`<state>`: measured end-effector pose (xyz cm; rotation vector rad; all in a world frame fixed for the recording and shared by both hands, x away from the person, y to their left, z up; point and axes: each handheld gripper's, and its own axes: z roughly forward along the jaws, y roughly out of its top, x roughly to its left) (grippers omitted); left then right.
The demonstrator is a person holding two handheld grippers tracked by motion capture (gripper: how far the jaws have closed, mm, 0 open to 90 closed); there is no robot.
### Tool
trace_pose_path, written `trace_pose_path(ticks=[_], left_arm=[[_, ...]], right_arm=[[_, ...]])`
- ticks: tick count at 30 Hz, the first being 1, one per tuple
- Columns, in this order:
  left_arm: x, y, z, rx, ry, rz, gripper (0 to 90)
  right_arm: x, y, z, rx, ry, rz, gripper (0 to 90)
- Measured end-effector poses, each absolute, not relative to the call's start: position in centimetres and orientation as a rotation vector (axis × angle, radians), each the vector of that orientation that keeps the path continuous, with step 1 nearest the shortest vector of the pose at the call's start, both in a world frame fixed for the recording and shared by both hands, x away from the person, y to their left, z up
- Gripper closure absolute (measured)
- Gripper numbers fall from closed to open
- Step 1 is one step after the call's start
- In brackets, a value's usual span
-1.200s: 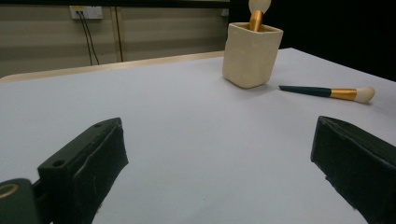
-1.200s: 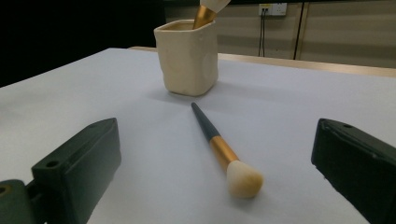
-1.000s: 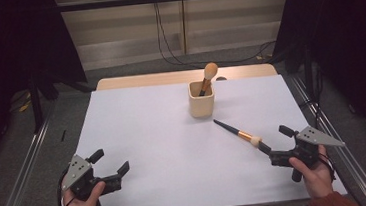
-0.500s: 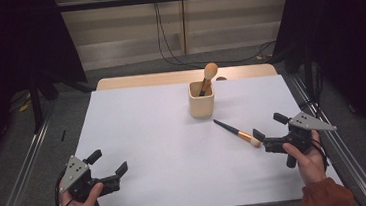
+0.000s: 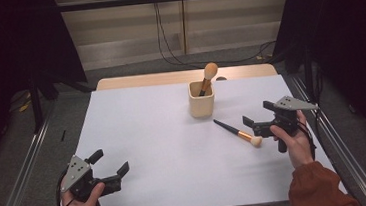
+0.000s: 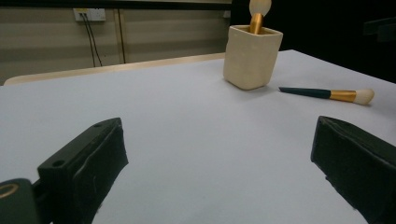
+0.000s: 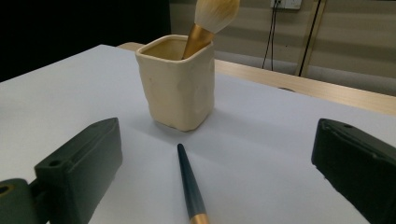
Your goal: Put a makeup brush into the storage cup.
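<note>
Loose brush [image 5: 238, 133] lying flat on the table [image 5: 165, 149], right tool [image 5: 257, 117] open right at its bristle end.

The brush has a slim dark handle that tapers to a point, a shiny gold collar and a soft pale rounded tip; it sits at a slant just in front of the cup [image 5: 201, 99], tip pointing away from it. In the right gripper view the handle runs up between the two blocky matte-black jaws, which stand wide apart and aren't touching it. The cup is a squarish cream thing with a slightly lumpy surface, and a second brush [image 5: 206, 78] with a gold collar and fluffy head leans out of it. The table has a smooth white top with a pale wood edge at the back. Left tool [image 5: 110, 162] is open too, near the front left corner, well apart from everything.
</note>
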<state>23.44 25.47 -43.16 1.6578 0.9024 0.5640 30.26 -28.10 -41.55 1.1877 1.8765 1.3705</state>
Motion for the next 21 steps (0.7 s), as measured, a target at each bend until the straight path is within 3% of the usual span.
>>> trace_pose_path(ticks=[21], left_arm=[[23.7,25.8,-43.3,1.671,0.901,0.568,3.2]], right_arm=[[34.3,-27.3,-40.7,1.193,2.195,1.140,2.7]])
